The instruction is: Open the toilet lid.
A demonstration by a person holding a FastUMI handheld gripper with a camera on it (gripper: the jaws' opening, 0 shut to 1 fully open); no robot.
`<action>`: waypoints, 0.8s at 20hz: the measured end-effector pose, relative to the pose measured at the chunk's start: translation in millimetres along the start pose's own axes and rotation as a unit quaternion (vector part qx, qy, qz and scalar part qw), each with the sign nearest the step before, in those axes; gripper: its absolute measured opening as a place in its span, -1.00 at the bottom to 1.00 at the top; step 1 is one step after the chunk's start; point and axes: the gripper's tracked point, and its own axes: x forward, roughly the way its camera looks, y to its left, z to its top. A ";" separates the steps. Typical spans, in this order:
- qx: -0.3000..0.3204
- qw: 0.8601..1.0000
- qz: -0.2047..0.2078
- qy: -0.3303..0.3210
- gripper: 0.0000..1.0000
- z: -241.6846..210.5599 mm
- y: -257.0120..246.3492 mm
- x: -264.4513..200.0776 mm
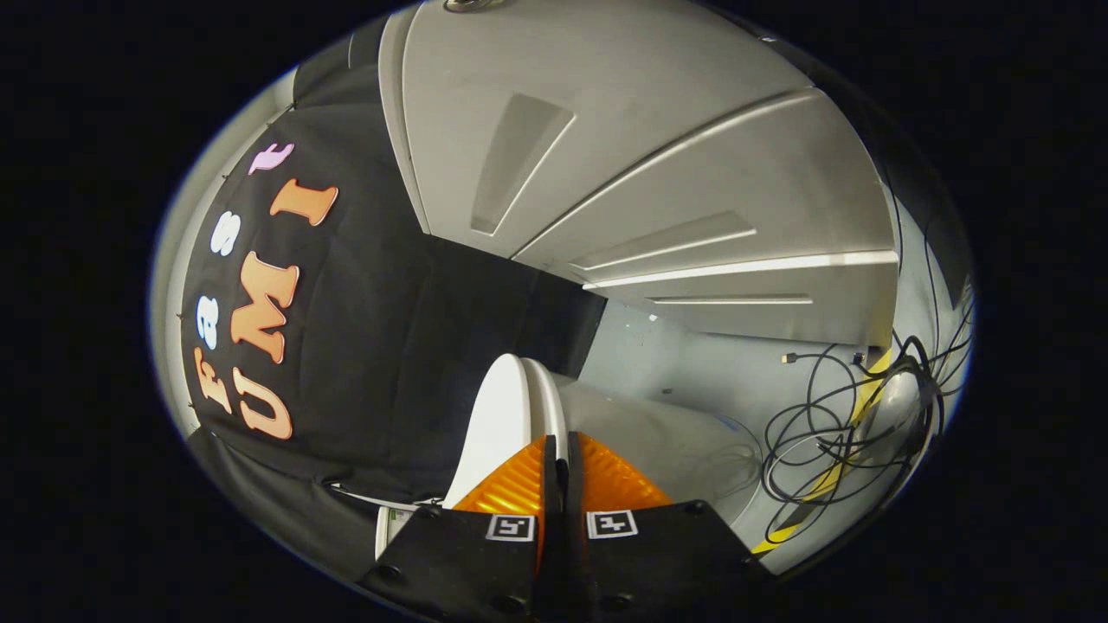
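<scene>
- The lid [500,415] stands on edge just ahead of my fingers [519,480], raised from the bowl [658,441], which lies to its right.
- My claw [561,459] is closed: the fingers meet with no visible gap, and nothing sits between them.
- The fingertips lie against the lid's edge; actual contact cannot be confirmed.
- Cables [831,433] lie tangled on the floor [718,372] beyond the bowl.
- Black cloth [389,346] hangs behind the lid.

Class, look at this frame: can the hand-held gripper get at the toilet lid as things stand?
Probably yes. The hand-held gripper has its fingers closed together, and the white toilet lid stands edge-on right at their tips, with nothing between. Whether the fingers pinch its edge is unclear.
</scene>
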 end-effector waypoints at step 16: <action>-0.102 0.995 0.001 -0.024 -0.85 11.0 47.1 -12.2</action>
